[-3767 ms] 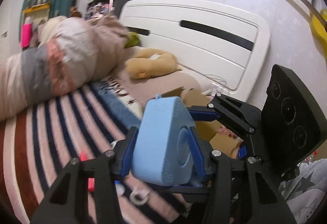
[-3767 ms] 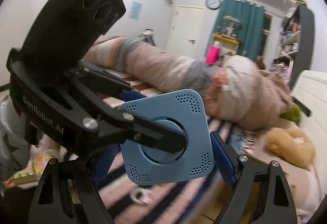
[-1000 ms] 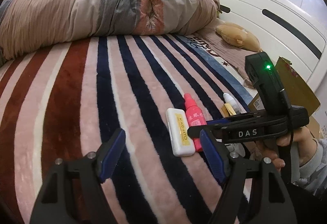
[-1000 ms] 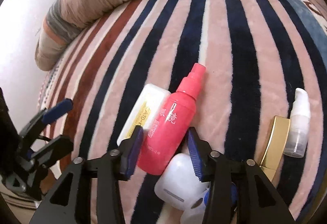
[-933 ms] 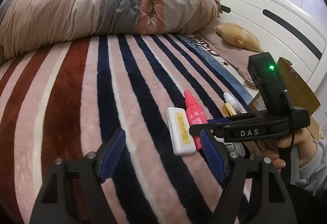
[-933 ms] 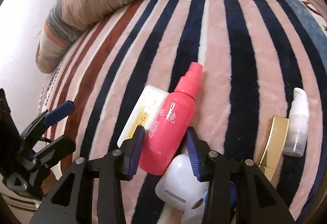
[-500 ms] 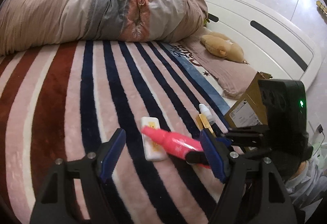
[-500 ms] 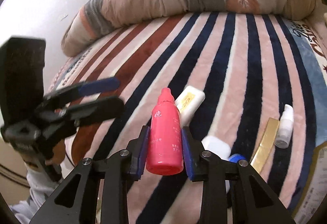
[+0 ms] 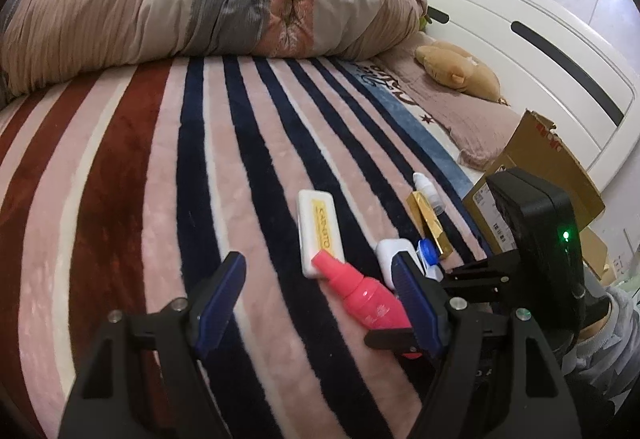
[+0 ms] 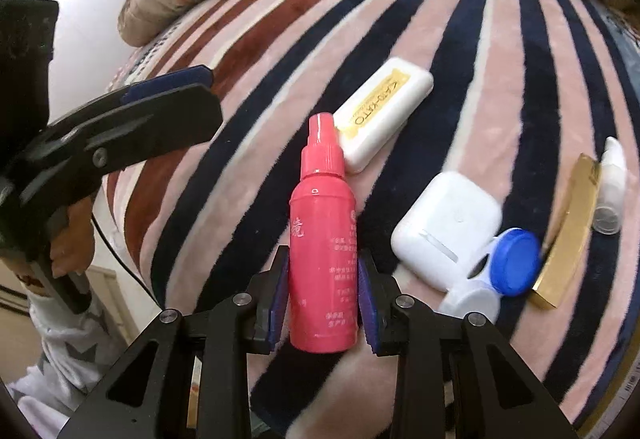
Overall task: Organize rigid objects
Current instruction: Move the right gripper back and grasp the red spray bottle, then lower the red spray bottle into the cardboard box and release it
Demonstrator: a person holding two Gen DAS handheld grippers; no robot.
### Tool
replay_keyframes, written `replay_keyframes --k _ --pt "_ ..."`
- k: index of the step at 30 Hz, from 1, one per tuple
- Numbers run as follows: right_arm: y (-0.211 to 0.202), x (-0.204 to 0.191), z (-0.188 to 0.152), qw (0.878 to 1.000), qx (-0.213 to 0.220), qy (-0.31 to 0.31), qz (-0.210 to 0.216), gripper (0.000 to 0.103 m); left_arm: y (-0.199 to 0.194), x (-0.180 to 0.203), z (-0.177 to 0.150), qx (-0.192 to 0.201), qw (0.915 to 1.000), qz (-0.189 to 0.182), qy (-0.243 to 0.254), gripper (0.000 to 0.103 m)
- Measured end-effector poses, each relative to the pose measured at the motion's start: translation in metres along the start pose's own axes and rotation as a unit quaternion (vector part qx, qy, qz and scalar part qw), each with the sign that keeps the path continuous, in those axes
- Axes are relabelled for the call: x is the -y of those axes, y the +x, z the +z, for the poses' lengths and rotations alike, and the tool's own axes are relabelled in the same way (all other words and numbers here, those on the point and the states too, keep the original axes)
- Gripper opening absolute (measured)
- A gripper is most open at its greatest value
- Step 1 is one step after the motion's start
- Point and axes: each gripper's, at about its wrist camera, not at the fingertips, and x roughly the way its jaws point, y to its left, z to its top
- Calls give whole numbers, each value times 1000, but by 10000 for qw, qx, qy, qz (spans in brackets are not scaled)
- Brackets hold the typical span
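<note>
My right gripper (image 10: 323, 301) is shut on a pink spray bottle (image 10: 323, 235) and holds it just above the striped blanket (image 10: 460, 39), nozzle pointing away. The bottle also shows in the left wrist view (image 9: 366, 297), close to my open, empty left gripper (image 9: 316, 299), which hovers low over the blanket. On the blanket lie a white case with a yellow label (image 10: 384, 119), a white box (image 10: 446, 229), a blue-and-white contact lens case (image 10: 504, 275), a gold box (image 10: 570, 223) and a small clear bottle (image 10: 610, 187).
A rolled duvet (image 9: 192, 7) lies along the far side of the bed. A plush toy (image 9: 460, 73) rests by the white headboard (image 9: 540, 39). An open cardboard box (image 9: 532, 175) stands at the right edge of the bed.
My right gripper closed on the pink bottle, lifted it off the blanket and swung it toward my left gripper. My left gripper let go of the blue speaker earlier and stays open.
</note>
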Motion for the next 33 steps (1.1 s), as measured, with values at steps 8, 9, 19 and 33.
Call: replay_keyframes --k 8,9,19,33 --pt "-20 -16 -5 9977 557 -360 -133 26 2 6 -8 -116 9993 -345 -51 72" --pt "-26 -19 -6 9969 661 -417 -109 26 -1 10 -7 -104 9991 -400 -23 72" --pt "-125 -59 -35 9781 1810 -1028 80 26 -58 86 18 644 9916 -994 527 40" --pt "-270 -1 -104 9484 3065 -619 -529 26 -63 267 79 1062 9679 -1216 1928 34"
